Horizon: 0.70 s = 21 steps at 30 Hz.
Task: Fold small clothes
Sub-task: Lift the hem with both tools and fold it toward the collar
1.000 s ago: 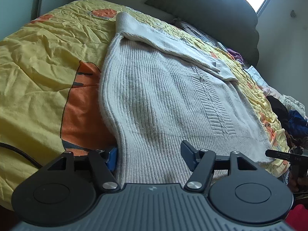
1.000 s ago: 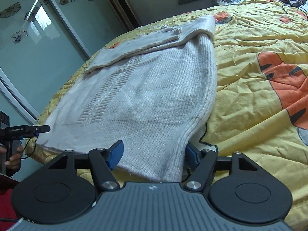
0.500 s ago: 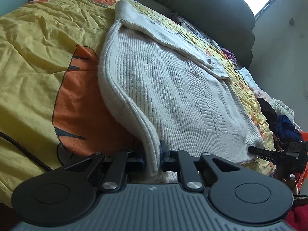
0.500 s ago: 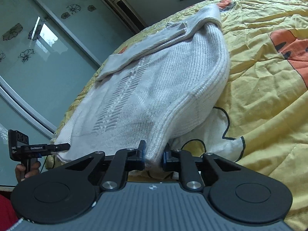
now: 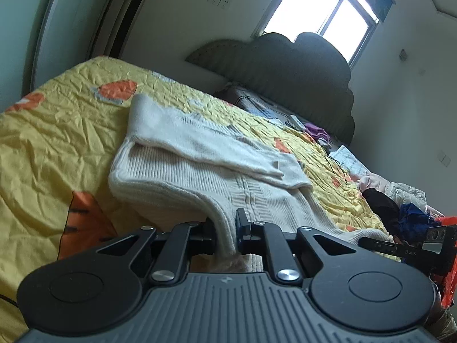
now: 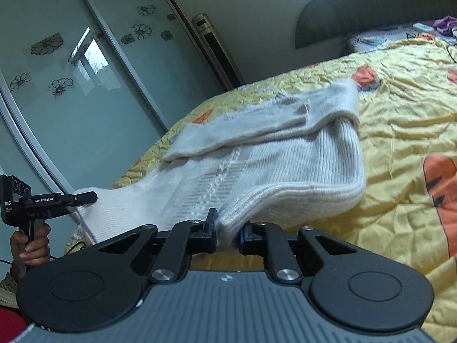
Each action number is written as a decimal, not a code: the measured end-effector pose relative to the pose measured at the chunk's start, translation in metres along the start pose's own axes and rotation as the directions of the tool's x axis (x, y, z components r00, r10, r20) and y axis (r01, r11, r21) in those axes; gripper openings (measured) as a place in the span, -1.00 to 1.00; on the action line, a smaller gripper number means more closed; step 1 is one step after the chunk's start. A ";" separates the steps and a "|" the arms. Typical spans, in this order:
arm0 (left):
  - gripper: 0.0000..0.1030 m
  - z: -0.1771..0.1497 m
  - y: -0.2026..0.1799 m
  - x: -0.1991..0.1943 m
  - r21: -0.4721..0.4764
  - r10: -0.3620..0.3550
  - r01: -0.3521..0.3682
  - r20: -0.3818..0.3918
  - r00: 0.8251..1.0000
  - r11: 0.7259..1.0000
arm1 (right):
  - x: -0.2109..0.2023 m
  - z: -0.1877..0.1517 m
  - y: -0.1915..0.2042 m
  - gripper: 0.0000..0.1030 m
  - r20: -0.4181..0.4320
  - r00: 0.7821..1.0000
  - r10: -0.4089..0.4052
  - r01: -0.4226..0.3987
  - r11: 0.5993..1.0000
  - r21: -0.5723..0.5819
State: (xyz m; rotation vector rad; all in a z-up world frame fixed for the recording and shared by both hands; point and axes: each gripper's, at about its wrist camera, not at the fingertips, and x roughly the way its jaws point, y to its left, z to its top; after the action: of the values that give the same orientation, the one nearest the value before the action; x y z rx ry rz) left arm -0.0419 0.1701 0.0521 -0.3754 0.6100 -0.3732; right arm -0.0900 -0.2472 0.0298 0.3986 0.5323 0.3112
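Bed under a crumpled yellow quilt (image 5: 57, 131) with orange prints, dark scalloped headboard (image 5: 285, 65) against a pale wall, bright window (image 5: 322, 14) above it, frosted sliding wardrobe doors (image 6: 71, 85) with flower decals, tall standing air conditioner (image 6: 214, 48) beside them

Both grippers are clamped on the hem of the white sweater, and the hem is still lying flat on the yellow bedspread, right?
Not quite. Both the left gripper and the right gripper are shut on the white sweater, but both wrist views show the hem lifted clear of the yellow bedspread, not flat on it.
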 end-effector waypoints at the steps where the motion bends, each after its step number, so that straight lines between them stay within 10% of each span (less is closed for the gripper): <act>1: -0.75 0.004 -0.004 0.002 0.014 0.015 -0.015 0.009 1.000 1.000 | 0.001 0.007 0.001 -0.65 0.021 1.000 -0.003 0.004 1.000 -0.010; 10: -0.76 0.024 -0.018 0.030 0.056 0.134 -0.135 0.016 0.991 0.989 | 0.004 0.048 -0.005 -0.82 0.151 0.987 -0.060 0.071 0.995 -0.065; 21: -0.76 0.004 -0.018 0.035 0.098 0.137 -0.134 -0.022 0.990 0.986 | 0.044 0.012 -0.020 -0.42 -0.093 0.986 -0.139 0.132 0.988 -0.078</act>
State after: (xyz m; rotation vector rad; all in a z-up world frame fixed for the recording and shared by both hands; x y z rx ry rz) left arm -0.0173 0.1403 0.0462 -0.2351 0.6396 -0.2772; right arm -0.0434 -0.2512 0.0113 0.2770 0.6396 0.2187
